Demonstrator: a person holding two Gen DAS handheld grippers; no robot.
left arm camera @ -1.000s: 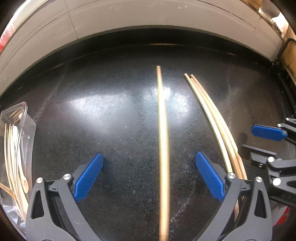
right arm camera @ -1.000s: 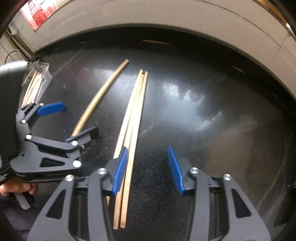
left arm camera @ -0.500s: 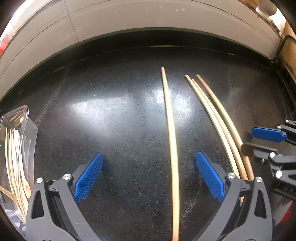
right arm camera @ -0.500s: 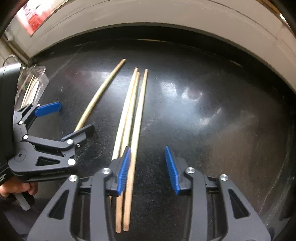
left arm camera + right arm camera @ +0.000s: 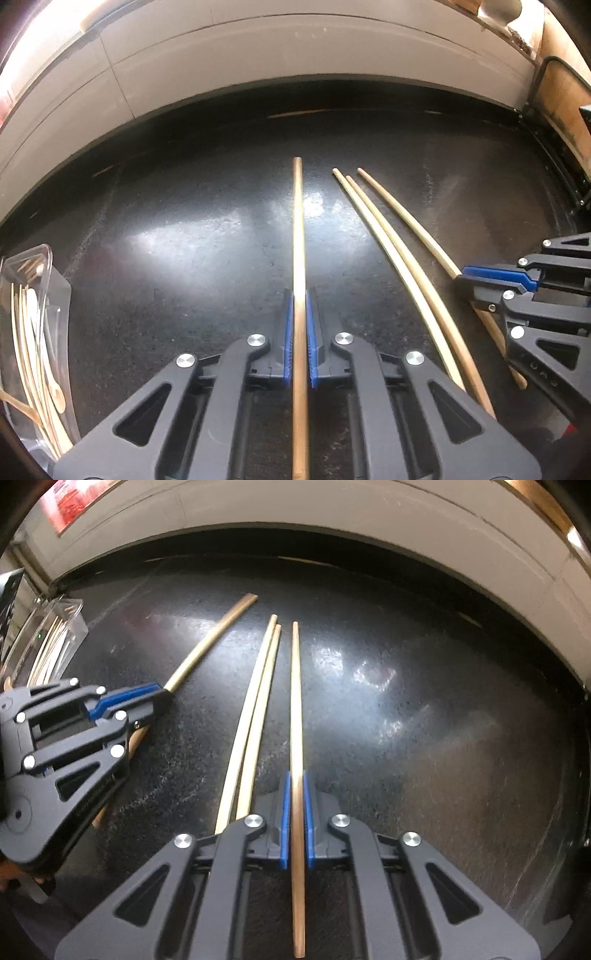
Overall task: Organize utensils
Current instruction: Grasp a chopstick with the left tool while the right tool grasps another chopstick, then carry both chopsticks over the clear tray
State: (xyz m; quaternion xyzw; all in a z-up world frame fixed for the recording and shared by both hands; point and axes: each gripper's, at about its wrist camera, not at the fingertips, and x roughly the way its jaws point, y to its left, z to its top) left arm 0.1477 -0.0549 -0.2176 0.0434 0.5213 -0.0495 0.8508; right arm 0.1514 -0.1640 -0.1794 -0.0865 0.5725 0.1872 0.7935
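Several long wooden chopsticks lie on a black speckled counter. My left gripper (image 5: 300, 295) is shut on a thick darker chopstick (image 5: 298, 229), which also shows in the right wrist view (image 5: 210, 646). My right gripper (image 5: 296, 779) is shut on a thinner chopstick (image 5: 295, 694), which also shows in the left wrist view (image 5: 410, 221). Two pale chopsticks (image 5: 255, 709) lie side by side between the held ones, also in the left wrist view (image 5: 391, 254). The left gripper appears in the right wrist view (image 5: 147, 698); the right gripper appears in the left wrist view (image 5: 476, 278).
A clear plastic container (image 5: 48, 273) with wooden utensils stands at the left, also in the right wrist view (image 5: 66, 620). A pale wall (image 5: 295, 48) borders the counter's far edge. A dark frame (image 5: 546, 122) stands at the far right.
Both grippers went from open to shut, the left on the thick chopstick and the right on the thin one, which has shifted away from the pale pair.
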